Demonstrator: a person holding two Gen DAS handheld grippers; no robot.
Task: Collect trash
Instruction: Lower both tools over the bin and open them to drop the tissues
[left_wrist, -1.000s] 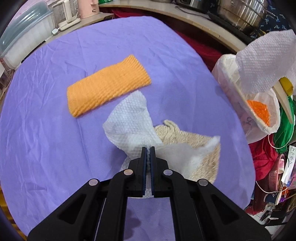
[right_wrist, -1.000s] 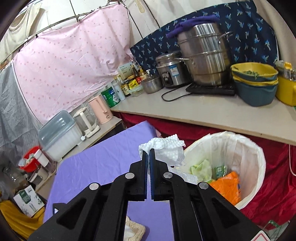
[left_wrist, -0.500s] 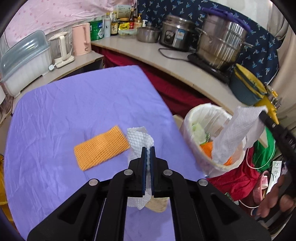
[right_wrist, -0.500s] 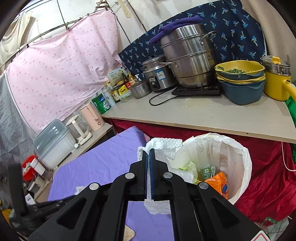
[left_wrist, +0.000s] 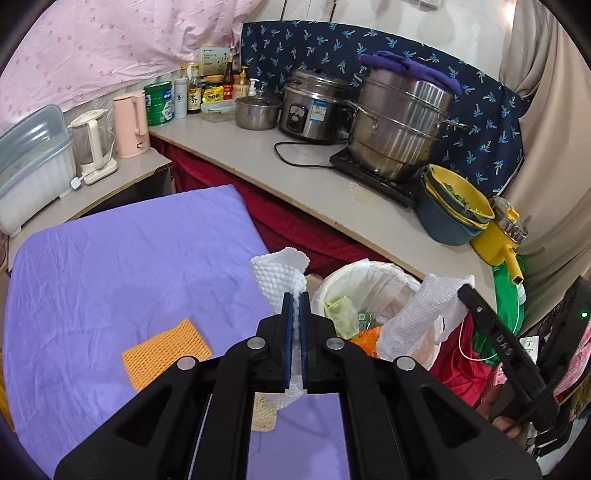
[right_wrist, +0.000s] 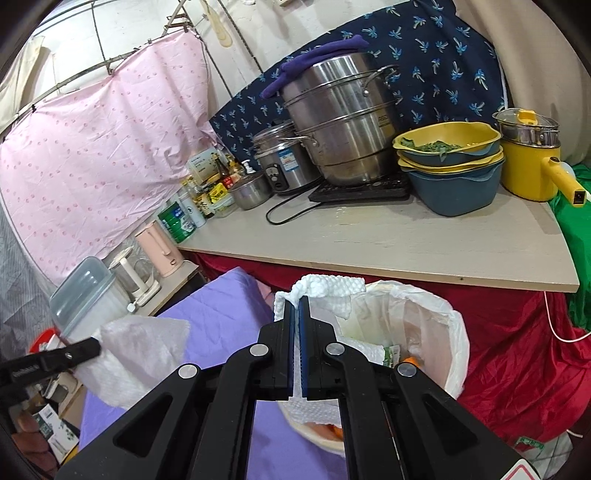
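Note:
My left gripper (left_wrist: 294, 295) is shut on a white paper towel (left_wrist: 280, 273) and holds it above the purple table's right edge, close to the trash bin (left_wrist: 369, 273). My right gripper (right_wrist: 294, 300) is shut on another white paper towel (right_wrist: 328, 286) and holds it over the bin (right_wrist: 439, 314), which is lined with a white bag and holds green and orange trash. The right gripper with its towel (left_wrist: 417, 314) shows in the left wrist view over the bin. The left gripper's towel (right_wrist: 136, 354) shows at the left of the right wrist view.
An orange sponge cloth (left_wrist: 166, 350) and a beige woven mat (left_wrist: 264, 413) lie on the purple table (left_wrist: 129, 258). A counter (left_wrist: 332, 195) behind carries pots, a rice cooker, bowls, kettles and bottles. Red cloth hangs below the counter next to the bin.
My left gripper has lifted its paper towel off the mat and carried it up and right toward the bin. My right gripper has moved its towel closer over the bin.

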